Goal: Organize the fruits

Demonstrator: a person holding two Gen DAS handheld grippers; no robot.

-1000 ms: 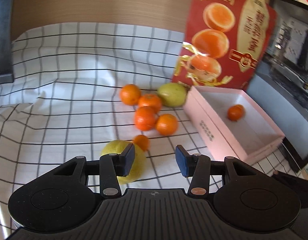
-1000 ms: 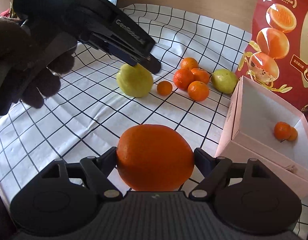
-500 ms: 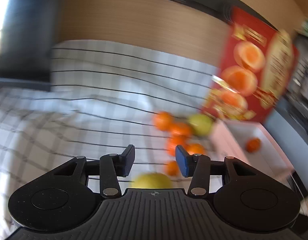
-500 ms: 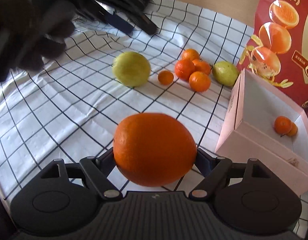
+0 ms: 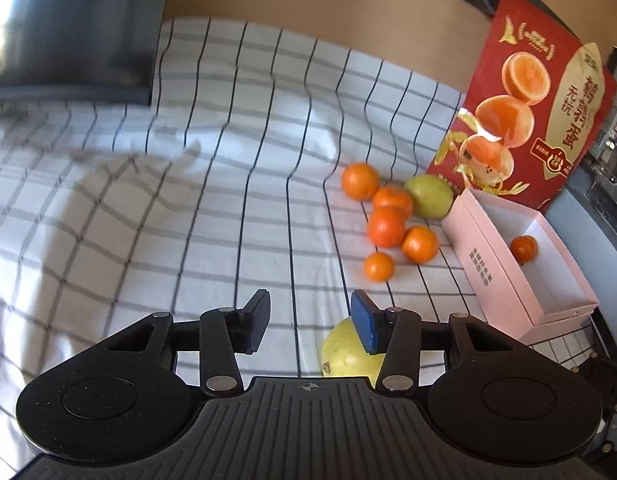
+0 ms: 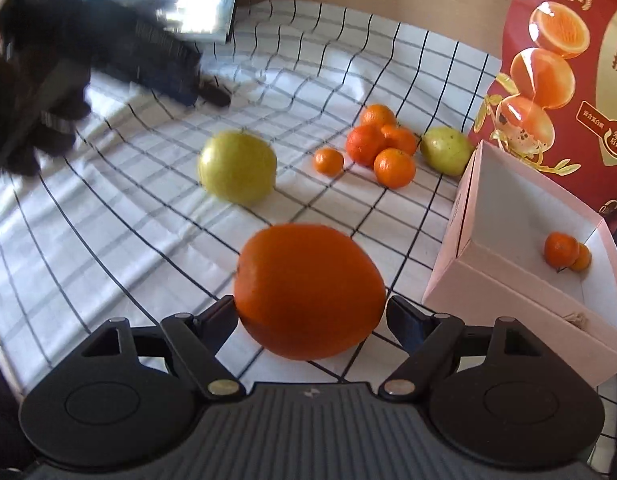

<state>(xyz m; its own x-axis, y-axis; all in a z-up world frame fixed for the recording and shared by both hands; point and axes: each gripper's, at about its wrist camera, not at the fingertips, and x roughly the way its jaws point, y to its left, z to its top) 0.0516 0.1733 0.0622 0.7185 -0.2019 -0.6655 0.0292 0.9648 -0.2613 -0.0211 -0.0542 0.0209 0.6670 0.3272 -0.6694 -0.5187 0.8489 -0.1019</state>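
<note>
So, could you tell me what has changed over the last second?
The left tool swung left across the cloth, away from the yellow fruit, empty and part open throughout; nothing was taken or let go. The right tool kept its grip on the big orange. The loose fruit and pink box stayed put.

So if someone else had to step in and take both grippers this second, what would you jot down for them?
Right gripper: shut on the big orange, held above the cloth beside the pink box.
Left gripper: open, empty, over the cloth near the large yellow fruit.
Done: two small oranges lie in the box.
Left: five small oranges and a green-yellow fruit clustered near the red bag, plus the large yellow fruit.
Probable next step: put the big orange in the box.
</note>
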